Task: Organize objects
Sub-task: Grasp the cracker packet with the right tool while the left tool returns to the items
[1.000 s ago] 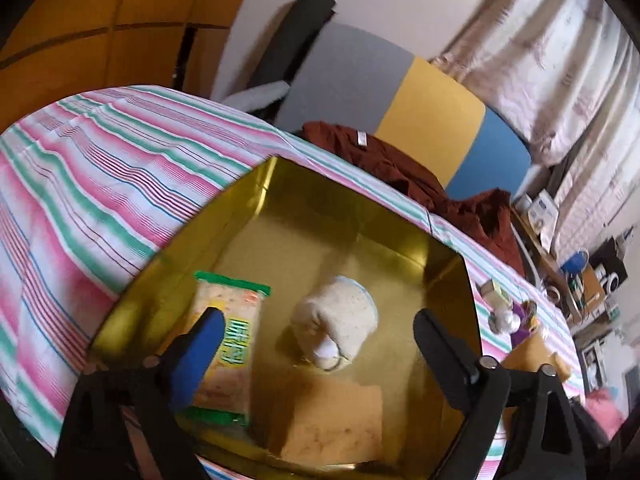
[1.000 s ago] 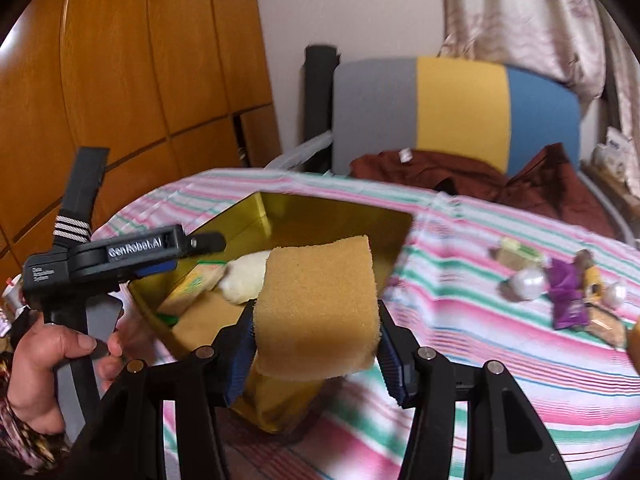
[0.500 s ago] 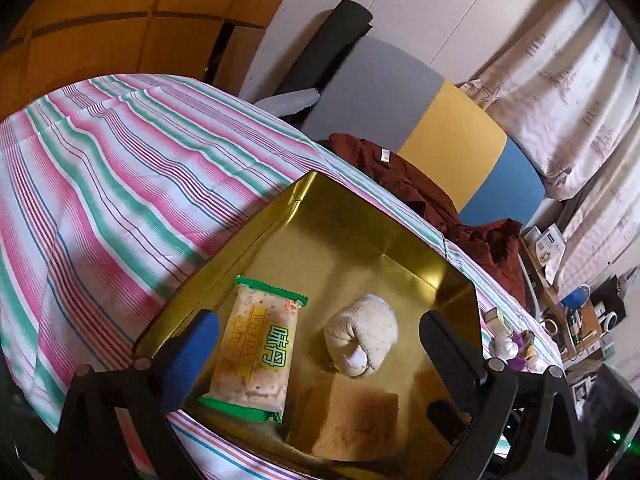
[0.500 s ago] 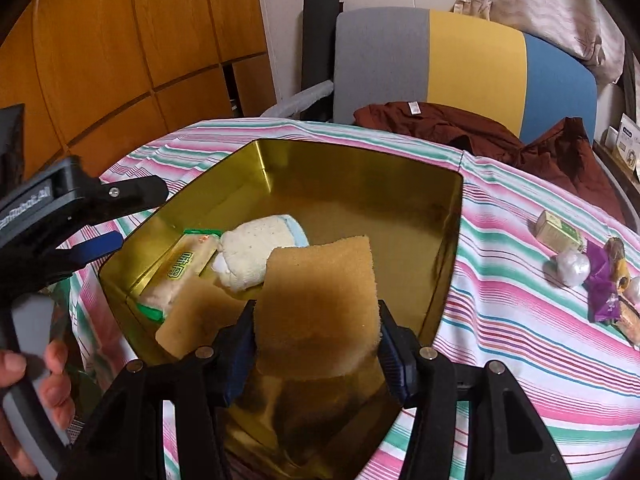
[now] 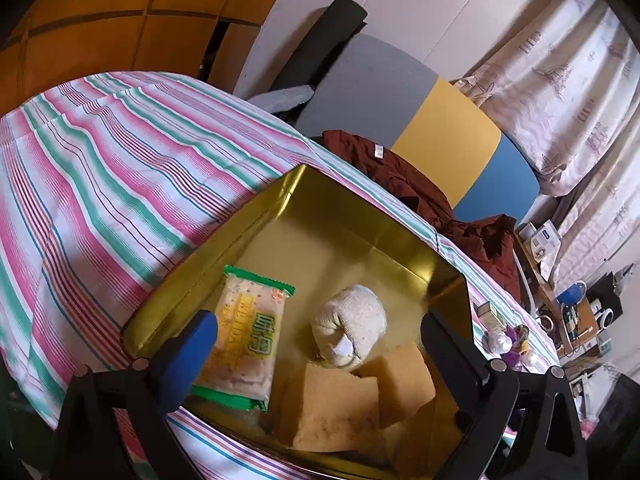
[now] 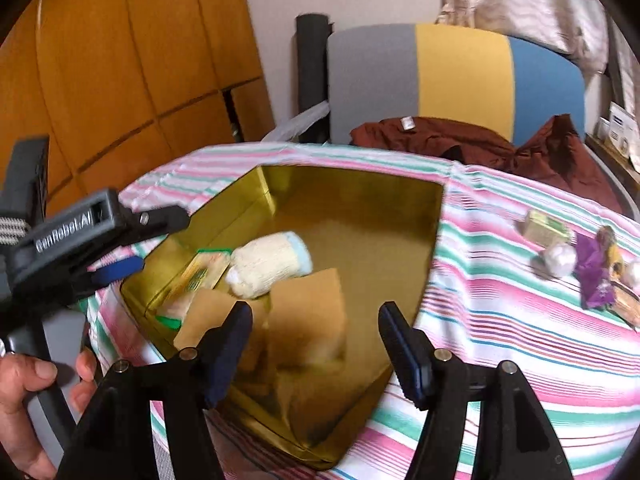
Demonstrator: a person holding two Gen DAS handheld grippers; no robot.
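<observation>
- Left wrist view: my left claw (image 5: 316, 360) hangs spread and empty over the near rim of the gold tin (image 5: 360, 216) on the striped tabletop (image 5: 100, 168). Two sponge blocks now sit in the tin's near corner where half a second ago there was one: the new sponge (image 5: 404, 372) leans against the first sponge (image 5: 332, 404), just beside the rolled sock (image 5: 352, 328), with the cracker packet (image 5: 248, 340) flat to their left.
- The first sponge's lower edge is cut off by the frame, and my right finger hides part of the tin's right wall.
- Right wrist view: my right claw (image 6: 316, 344), pinching the sponge (image 6: 308, 312) a moment ago, is now spread, the block lying free inside the tin (image 6: 360, 208). One more item looks filed.
- Several small things (image 6: 576, 260) wait on the cloth at right; motion blur leaves most of them unreadable, and I cannot tell whether the released sponge has settled flat.
</observation>
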